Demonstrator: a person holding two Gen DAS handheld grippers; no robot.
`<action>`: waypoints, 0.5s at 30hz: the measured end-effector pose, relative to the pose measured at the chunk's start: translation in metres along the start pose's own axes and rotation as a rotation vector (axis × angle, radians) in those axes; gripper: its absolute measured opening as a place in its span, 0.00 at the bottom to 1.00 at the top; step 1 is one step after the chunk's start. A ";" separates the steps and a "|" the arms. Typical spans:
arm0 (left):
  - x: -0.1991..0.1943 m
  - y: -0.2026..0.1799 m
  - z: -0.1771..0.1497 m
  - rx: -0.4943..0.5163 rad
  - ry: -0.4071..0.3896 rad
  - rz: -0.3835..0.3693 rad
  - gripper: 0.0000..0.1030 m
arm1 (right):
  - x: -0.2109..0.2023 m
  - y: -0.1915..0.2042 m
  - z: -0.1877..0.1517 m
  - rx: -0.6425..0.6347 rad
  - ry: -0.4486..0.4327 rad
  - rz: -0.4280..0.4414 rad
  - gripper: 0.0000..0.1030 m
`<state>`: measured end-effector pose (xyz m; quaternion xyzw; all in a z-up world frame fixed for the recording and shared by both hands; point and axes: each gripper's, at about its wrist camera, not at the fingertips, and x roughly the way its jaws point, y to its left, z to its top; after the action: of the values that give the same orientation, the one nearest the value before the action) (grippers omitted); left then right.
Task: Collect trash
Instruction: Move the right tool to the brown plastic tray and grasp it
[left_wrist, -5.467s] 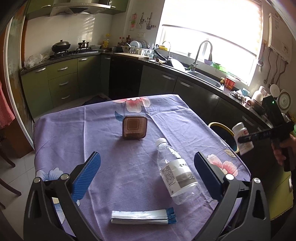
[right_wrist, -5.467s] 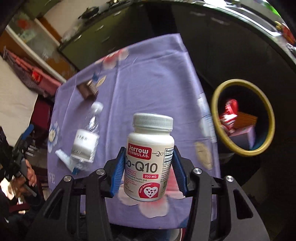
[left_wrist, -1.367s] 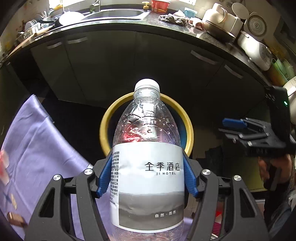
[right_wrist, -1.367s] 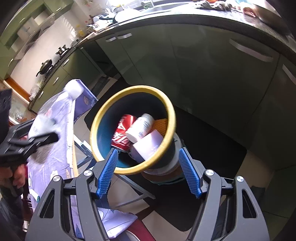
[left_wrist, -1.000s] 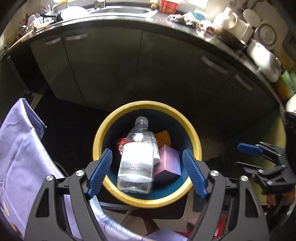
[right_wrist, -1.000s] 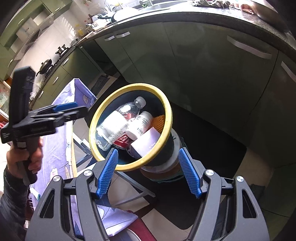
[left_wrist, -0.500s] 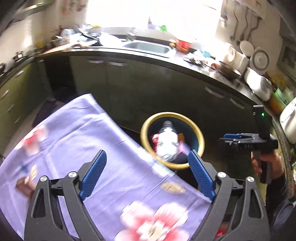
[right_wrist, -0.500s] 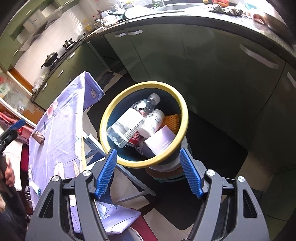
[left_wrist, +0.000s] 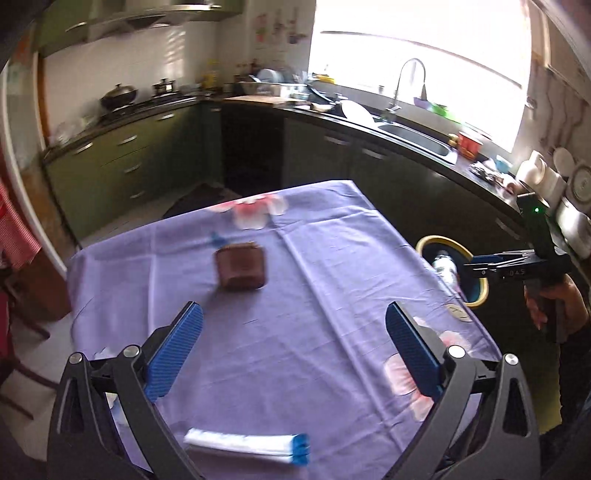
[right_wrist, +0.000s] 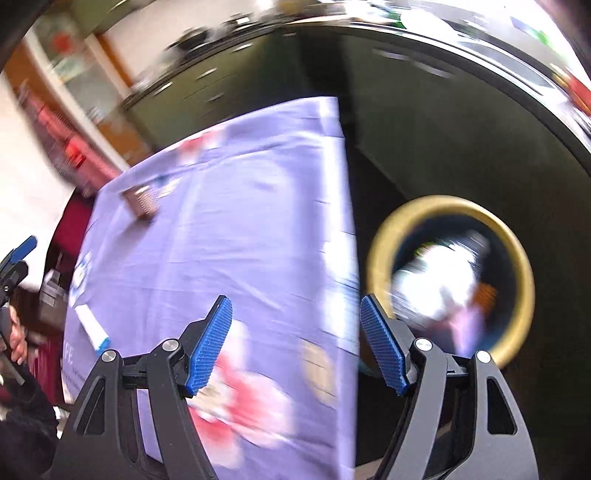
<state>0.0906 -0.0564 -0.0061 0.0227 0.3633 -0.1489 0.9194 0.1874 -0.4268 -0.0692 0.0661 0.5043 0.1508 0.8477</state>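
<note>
On the purple-clothed worktop (left_wrist: 332, 258), the white-and-blue packet (left_wrist: 247, 445) lies flat at the near edge, its long axis running along that edge and its blue end to the right. It sits below and between the left gripper (left_wrist: 291, 347) fingers, untouched. Those jaws have just been opening and stand wide apart with nothing between them. The brown box (left_wrist: 242, 267) rests mid-worktop. The water bottle (left_wrist: 445, 266), held a moment ago, now lies in the yellow-rimmed bin (right_wrist: 380, 258) off the right edge. The right gripper (right_wrist: 295, 347) fingers are apart and empty.
</note>
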 end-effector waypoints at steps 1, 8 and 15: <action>-0.002 0.010 -0.004 -0.010 0.001 0.011 0.92 | 0.009 0.019 0.008 -0.032 0.003 0.022 0.70; -0.009 0.061 -0.021 -0.086 -0.006 0.022 0.92 | 0.070 0.134 0.041 -0.152 0.020 0.158 0.72; -0.003 0.086 -0.027 -0.113 -0.002 -0.016 0.92 | 0.125 0.209 0.063 -0.138 -0.073 0.160 0.81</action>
<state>0.0963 0.0308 -0.0298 -0.0323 0.3703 -0.1355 0.9184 0.2589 -0.1858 -0.0880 0.0529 0.4544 0.2499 0.8534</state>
